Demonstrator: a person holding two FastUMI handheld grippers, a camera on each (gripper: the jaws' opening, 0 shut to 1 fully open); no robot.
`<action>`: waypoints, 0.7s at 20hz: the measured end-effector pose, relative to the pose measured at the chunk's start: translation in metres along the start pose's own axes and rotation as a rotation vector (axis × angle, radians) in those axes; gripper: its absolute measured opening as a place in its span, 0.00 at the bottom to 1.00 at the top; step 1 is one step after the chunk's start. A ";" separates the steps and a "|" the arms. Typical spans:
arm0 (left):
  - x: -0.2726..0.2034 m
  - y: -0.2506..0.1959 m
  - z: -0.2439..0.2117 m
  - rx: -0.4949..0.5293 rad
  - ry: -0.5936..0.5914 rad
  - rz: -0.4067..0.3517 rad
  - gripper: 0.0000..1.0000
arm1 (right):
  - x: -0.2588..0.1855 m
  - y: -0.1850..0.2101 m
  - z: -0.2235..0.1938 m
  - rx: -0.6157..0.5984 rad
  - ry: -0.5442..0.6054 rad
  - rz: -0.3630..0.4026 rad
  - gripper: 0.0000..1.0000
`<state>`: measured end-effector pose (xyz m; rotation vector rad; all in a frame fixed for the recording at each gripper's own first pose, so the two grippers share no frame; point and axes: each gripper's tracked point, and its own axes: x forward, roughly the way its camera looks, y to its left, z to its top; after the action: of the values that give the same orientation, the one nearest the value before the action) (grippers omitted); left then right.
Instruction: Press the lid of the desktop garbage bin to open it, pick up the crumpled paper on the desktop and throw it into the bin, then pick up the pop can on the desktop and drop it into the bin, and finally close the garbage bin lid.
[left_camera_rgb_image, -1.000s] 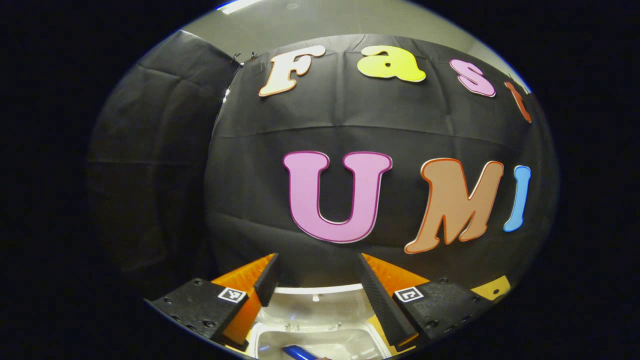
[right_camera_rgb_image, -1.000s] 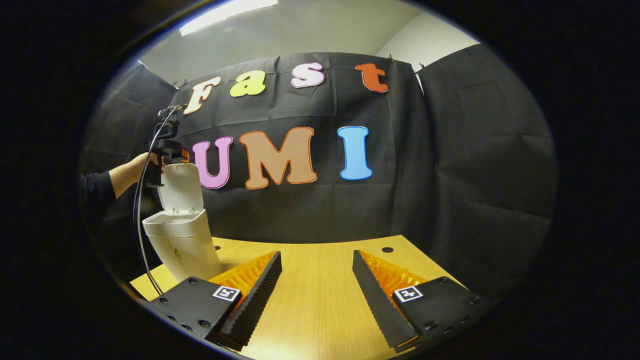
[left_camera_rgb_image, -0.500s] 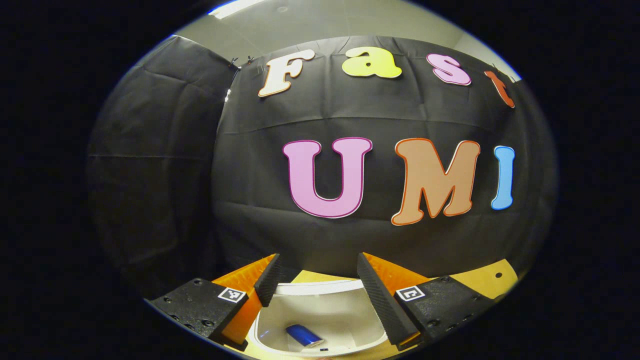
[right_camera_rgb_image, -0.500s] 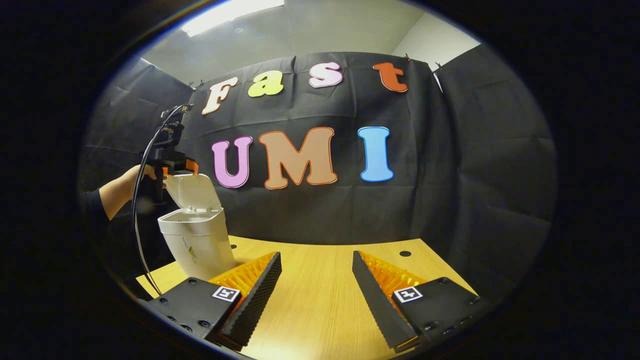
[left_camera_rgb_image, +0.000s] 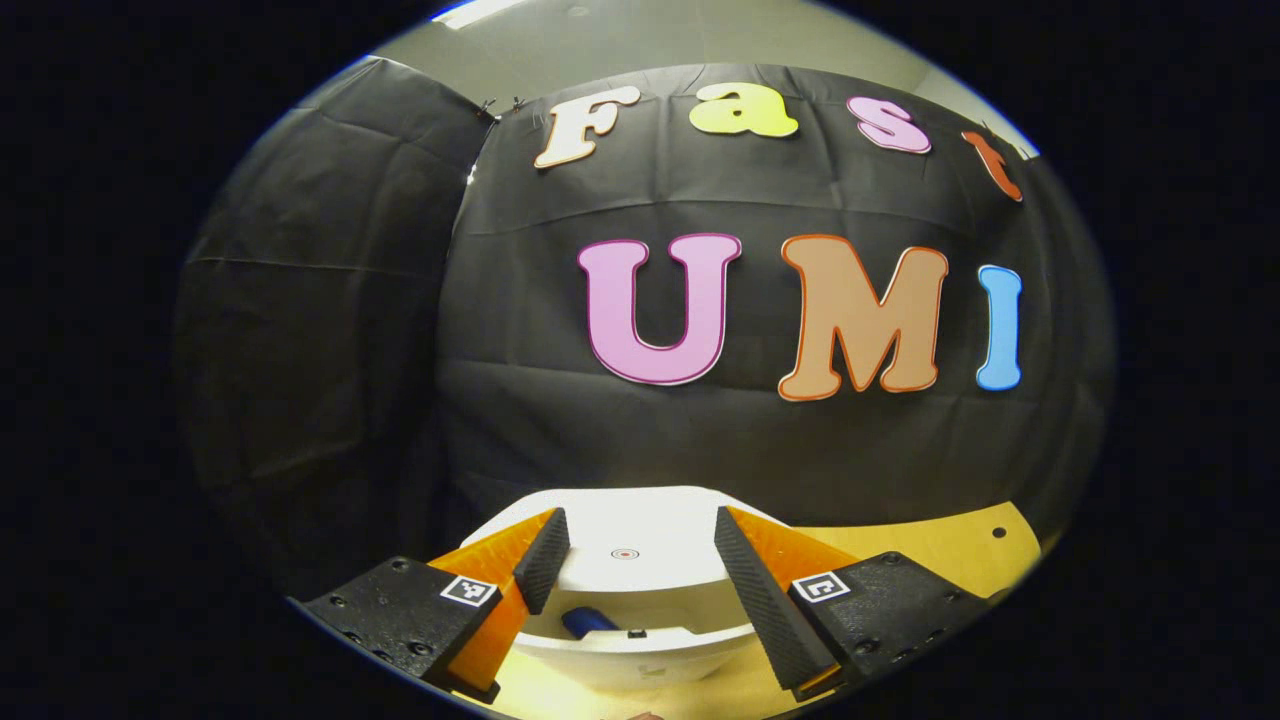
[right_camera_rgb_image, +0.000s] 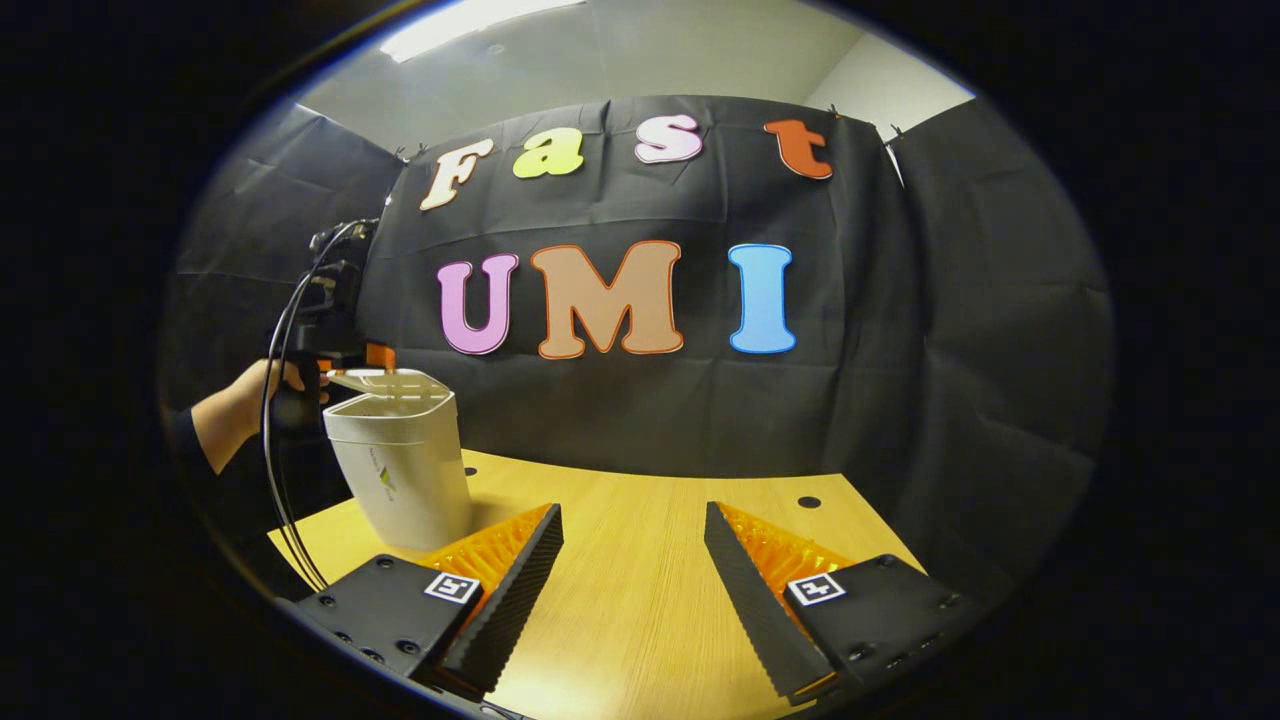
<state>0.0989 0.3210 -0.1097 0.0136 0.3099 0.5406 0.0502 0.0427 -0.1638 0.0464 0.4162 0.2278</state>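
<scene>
The white garbage bin stands at the table's far left in the right gripper view. Its lid lies almost flat, a narrow gap left at the rim. My left gripper, held by a hand, rests at the lid's top with its fingers apart. In the left gripper view the lid spreads between and under the left gripper, and a blue pop can shows through the gap inside the bin. My right gripper hangs open over bare table, nothing between its fingers.
The wooden table stretches from the bin to the right, with a small round hole near its back edge. Black cloth walls close in behind and on both sides. A cable hangs down from the left gripper.
The lid has swung from upright down to nearly flat, with the left gripper coming down behind it. The right gripper has stayed open and only turned slightly.
</scene>
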 end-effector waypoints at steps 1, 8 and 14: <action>-0.001 -0.002 -0.009 0.009 0.014 -0.003 0.91 | 0.000 0.000 -0.001 -0.002 0.002 0.002 0.96; -0.004 -0.003 -0.046 0.032 0.032 -0.003 0.93 | 0.001 0.000 -0.006 -0.027 0.015 0.024 0.96; -0.006 -0.002 -0.055 0.034 0.009 0.016 0.93 | 0.004 0.010 -0.020 0.005 0.044 0.052 0.96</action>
<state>0.0791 0.3129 -0.1605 0.0466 0.3278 0.5511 0.0432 0.0537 -0.1826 0.0571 0.4600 0.2795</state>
